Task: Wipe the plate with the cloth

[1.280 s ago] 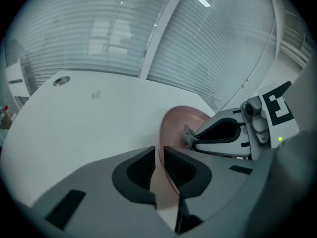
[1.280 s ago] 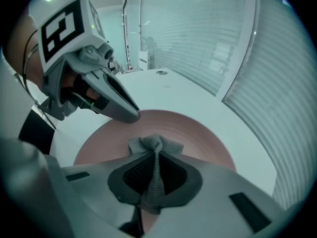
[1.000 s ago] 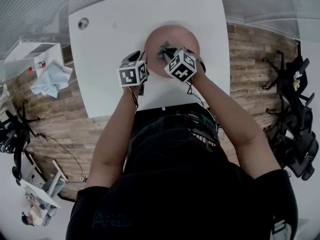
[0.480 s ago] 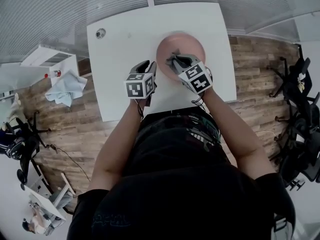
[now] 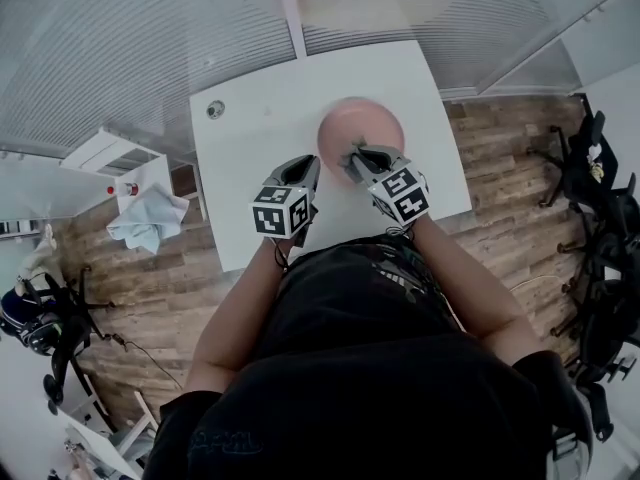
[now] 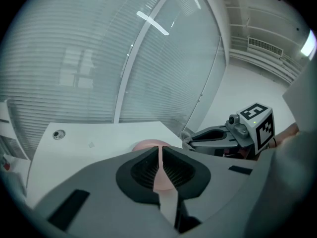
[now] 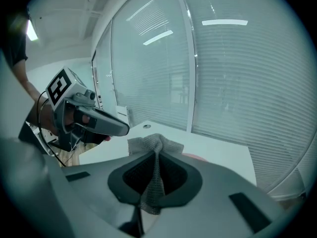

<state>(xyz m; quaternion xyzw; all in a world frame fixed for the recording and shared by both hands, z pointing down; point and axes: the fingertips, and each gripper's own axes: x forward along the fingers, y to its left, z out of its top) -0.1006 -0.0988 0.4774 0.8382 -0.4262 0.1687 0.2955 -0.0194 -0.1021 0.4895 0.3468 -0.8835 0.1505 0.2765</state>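
1 pink plate sits on 1 white tabletop. 2 claws hover above it. The right claw is clamped on 1 grey cloth by the plate's near edge. The left claw has just been closing and is nearly together on nothing. Around them are a wood floor and slatted blinds.

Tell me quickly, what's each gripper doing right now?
Left gripper: jaws have just been closing, almost shut, empty.
Right gripper: shut on grey mesh cloth.

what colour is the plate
The plate is pink; the head view shows it best.

plate 1 | grey cloth 1 | blue cloth 1 | tongs 2 | table 1
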